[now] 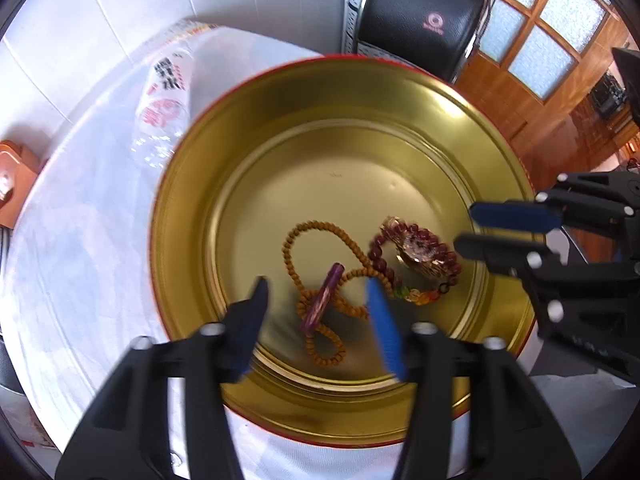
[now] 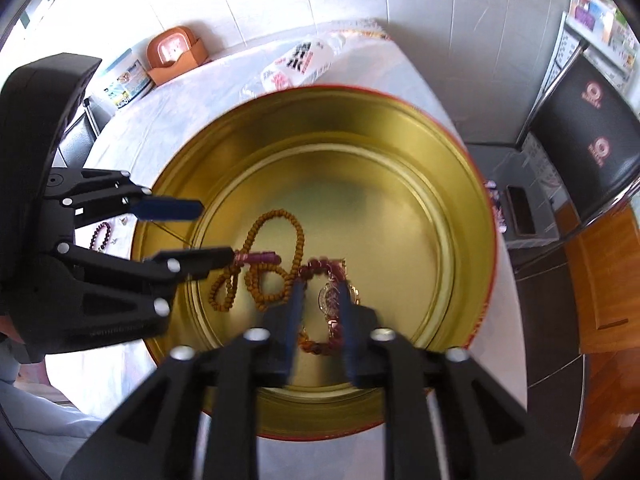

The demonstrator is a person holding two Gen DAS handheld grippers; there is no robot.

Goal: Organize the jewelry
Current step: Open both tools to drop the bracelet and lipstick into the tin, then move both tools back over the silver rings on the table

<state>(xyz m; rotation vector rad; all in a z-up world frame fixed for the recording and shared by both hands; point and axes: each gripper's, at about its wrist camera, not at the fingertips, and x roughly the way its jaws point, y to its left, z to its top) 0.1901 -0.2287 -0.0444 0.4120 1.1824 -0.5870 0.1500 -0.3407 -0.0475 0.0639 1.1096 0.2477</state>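
Observation:
A round gold tin with a red rim (image 1: 192,184) (image 2: 476,208) stands on the white table. Inside lie a tan wooden bead necklace (image 1: 298,236) (image 2: 298,236) with a purple tassel piece (image 1: 326,292) (image 2: 260,258), a dark red bead bracelet (image 1: 380,244) (image 2: 316,264) and a gold watch (image 1: 416,250) (image 2: 329,296). My left gripper (image 1: 318,288) (image 2: 216,232) is open above the necklace. My right gripper (image 2: 320,288) (image 1: 466,228) is open, its fingers on either side of the watch and red bracelet.
Another dark red bracelet (image 2: 101,236) lies on the table left of the tin. A printed plastic bag (image 1: 164,92) (image 2: 298,62) lies behind the tin. An orange holder (image 2: 174,54) and a black chair (image 1: 420,20) stand beyond.

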